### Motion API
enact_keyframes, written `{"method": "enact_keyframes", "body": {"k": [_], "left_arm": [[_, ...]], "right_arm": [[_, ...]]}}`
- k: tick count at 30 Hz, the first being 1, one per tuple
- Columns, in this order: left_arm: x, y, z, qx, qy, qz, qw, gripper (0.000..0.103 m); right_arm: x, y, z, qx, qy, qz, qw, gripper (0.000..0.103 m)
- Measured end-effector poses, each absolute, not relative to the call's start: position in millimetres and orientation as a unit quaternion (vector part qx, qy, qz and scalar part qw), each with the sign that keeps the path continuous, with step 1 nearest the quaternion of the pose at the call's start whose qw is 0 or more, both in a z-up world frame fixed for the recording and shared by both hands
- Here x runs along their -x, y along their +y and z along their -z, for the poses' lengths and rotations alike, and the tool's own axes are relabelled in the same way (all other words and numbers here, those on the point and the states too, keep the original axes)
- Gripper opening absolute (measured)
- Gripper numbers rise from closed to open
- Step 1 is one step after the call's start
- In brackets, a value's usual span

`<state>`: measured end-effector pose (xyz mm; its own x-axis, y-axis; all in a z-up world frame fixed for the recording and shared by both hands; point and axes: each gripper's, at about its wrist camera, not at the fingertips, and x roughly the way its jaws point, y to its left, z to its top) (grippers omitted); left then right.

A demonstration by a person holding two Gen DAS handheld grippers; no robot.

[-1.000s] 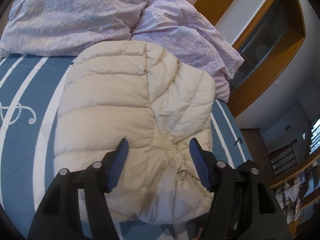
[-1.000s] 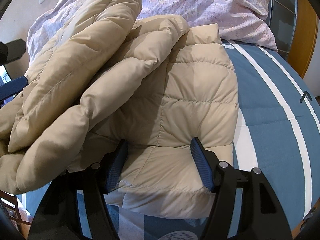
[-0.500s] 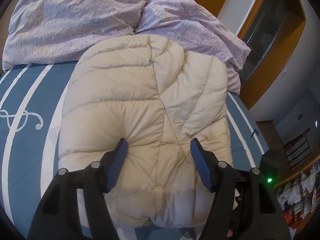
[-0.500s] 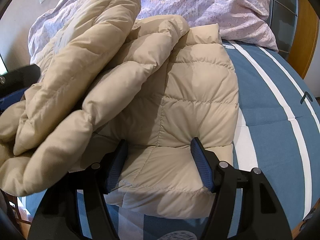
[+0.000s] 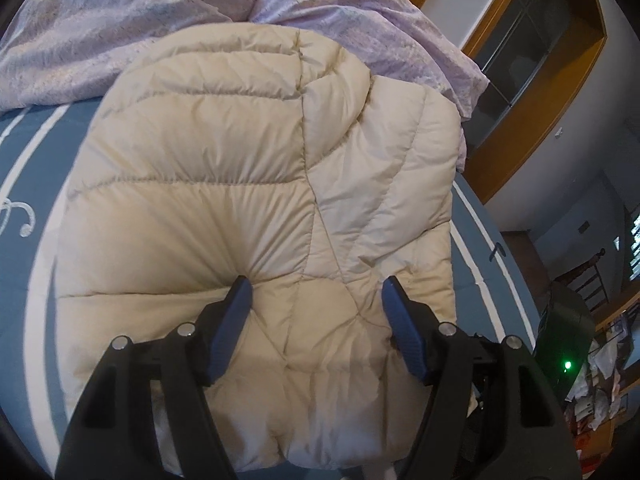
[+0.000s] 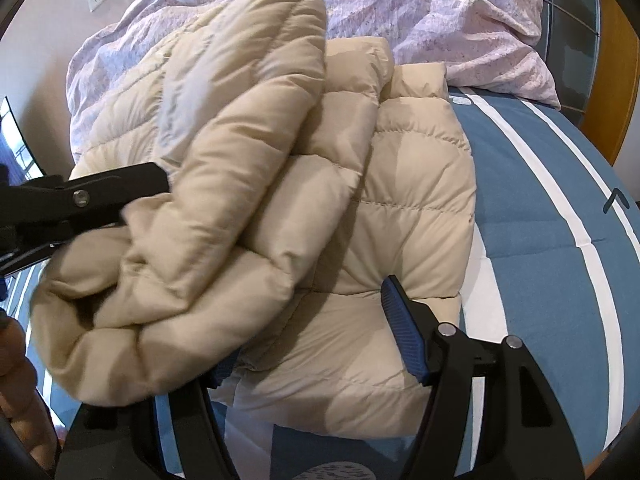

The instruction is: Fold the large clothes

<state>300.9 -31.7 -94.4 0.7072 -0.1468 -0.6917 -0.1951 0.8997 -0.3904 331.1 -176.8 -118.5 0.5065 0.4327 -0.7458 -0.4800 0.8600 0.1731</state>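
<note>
**Cream down jacket half-folded on bed, both grippers over it**

Left wrist view: left gripper [image 5: 316, 290] jaws spread, blue pads pressing down into the puffy cream jacket [image 5: 240, 200], not pinching it. Jacket lies on the blue-and-white striped bedspread [image 5: 36, 240], far edge against the lilac duvet [image 5: 120, 20].

Right wrist view: right gripper [image 6: 308, 320] jaws spread over the jacket's near hem; left pad largely hidden under a folded-over layer. Left gripper's black finger visible at frame left, against that raised fold.

Striped blue bedspread [image 5: 24, 152], lilac duvet [image 5: 100, 20], wooden frames [image 5: 532, 128]
</note>
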Motion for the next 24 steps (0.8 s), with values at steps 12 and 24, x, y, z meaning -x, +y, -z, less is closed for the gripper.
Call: {"method": "enact_keyframes", "body": {"k": [12,24], "left_arm": [[-323,-66,109,0.213,0.395,0.010,0.894,0.067],[-331,-83,116,0.195,0.401,0.010,0.895,0.067]], "right_arm": [[-334,-193,121,0.018,0.417,-0.272,0.867,0.067],[-336,-212,125,0.010,0.422,-0.283,0.861,0.067]]}}
